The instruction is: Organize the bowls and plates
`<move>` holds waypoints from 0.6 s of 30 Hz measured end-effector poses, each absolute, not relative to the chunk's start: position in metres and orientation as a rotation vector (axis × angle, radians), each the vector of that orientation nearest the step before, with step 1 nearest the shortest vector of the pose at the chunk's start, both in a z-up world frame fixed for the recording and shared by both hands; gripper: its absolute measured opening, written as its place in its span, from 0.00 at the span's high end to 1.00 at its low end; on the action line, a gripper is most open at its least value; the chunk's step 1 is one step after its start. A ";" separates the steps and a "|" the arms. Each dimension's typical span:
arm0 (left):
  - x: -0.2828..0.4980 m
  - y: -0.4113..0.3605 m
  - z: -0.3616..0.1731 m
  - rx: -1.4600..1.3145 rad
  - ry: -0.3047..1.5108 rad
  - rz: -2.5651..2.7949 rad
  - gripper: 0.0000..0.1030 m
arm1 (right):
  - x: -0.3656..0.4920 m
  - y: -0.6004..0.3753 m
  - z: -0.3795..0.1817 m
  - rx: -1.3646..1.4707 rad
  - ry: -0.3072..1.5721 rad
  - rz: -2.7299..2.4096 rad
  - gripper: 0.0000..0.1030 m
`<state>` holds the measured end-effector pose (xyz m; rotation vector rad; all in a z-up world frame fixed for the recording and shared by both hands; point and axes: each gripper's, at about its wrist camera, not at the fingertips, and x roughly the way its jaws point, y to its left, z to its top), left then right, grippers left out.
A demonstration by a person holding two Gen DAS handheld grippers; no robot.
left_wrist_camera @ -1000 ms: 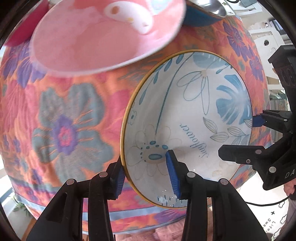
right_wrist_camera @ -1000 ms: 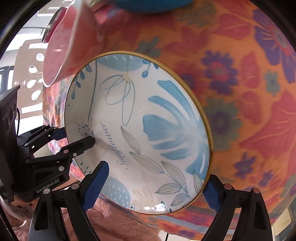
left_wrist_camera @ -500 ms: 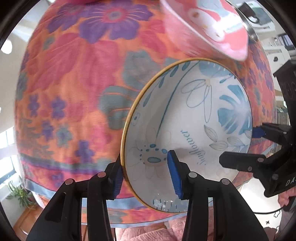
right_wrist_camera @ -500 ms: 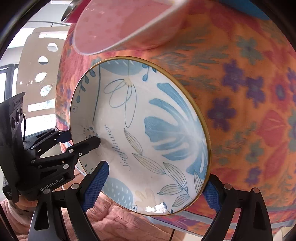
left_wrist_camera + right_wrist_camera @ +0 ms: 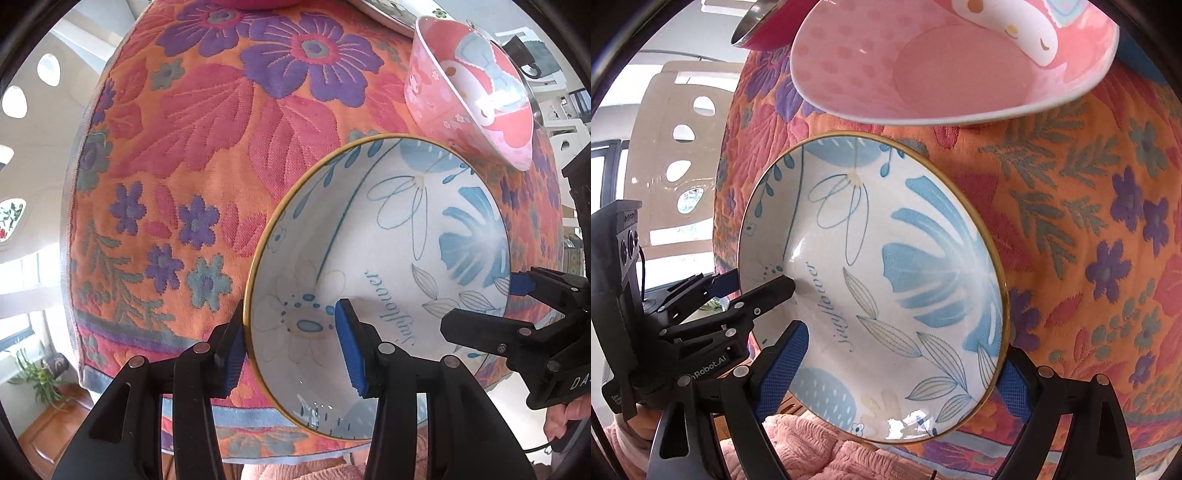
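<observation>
Blue-flowered bowl [image 5: 388,266] hangs between our grippers, left gripper [image 5: 291,347] pinching its rim, right gripper [image 5: 901,373] straddling the opposite edge, pink bowl [image 5: 960,62] beyond.

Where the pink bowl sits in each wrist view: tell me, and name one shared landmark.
Left wrist: pink bowl at upper right, above the blue-flowered bowl.
Right wrist: pink bowl across the top centre.
Shared landmark: the blue-flowered bowl's "sunflower" lettering.

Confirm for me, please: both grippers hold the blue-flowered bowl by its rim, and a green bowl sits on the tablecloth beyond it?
Not quite: the bowl beyond is pink, not green, as the left wrist view shows. The left gripper and right gripper do hold the blue-flowered bowl over the tablecloth.
</observation>
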<state>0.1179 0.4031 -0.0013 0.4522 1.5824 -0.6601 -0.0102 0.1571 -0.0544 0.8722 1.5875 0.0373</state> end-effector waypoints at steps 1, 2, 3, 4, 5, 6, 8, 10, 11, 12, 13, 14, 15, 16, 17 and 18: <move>0.118 0.397 -0.006 0.458 1.573 -0.661 0.59 | -0.010 0.159 -0.056 0.869 1.585 0.034 0.11; 0.111 0.392 -0.004 0.464 1.563 -0.662 0.59 | -0.012 0.158 -0.057 0.866 1.581 0.034 0.11; 0.106 0.389 -0.002 0.462 1.554 -0.663 0.59 | -0.012 0.160 -0.058 0.862 1.577 0.034 0.11; 0.105 0.385 -0.001 0.458 1.550 -0.664 0.59 | -0.014 0.160 -0.057 0.857 1.566 0.036 0.11; 0.108 0.391 0.001 0.448 1.546 -0.666 0.59 | -0.014 0.160 -0.056 0.854 1.559 0.037 0.11; 0.102 0.387 0.001 0.439 1.545 -0.666 0.59 | -0.014 0.162 -0.057 0.855 1.552 0.036 0.11; 0.086 0.383 0.001 0.417 1.545 -0.664 0.59 | -0.015 0.162 -0.057 0.851 1.542 0.034 0.11; 0.091 0.397 -0.004 0.389 1.548 -0.659 0.58 | -0.017 0.164 -0.057 0.823 1.541 0.033 0.11; 0.088 0.398 -0.008 0.377 1.551 -0.656 0.58 | -0.017 0.165 -0.056 0.812 1.542 0.031 0.11; 0.090 0.401 -0.009 0.367 1.553 -0.654 0.58 | -0.016 0.166 -0.056 0.804 1.541 0.029 0.11; 0.087 0.405 -0.013 0.356 1.554 -0.653 0.57 | -0.016 0.166 -0.056 0.802 1.537 0.029 0.11; 0.084 0.404 -0.015 0.350 1.555 -0.652 0.57 | -0.017 0.165 -0.056 0.807 1.533 0.029 0.11; 0.084 0.406 -0.016 0.346 1.554 -0.650 0.56 | -0.018 0.164 -0.056 0.814 1.528 0.030 0.11; 0.077 0.408 -0.017 0.343 1.553 -0.649 0.56 | -0.019 0.162 -0.056 0.825 1.519 0.031 0.11; 0.076 0.411 -0.017 0.340 1.551 -0.648 0.56 | -0.020 0.162 -0.056 0.829 1.515 0.032 0.11; 0.071 0.412 -0.020 0.339 1.549 -0.647 0.56 | -0.020 0.161 -0.055 0.830 1.511 0.031 0.13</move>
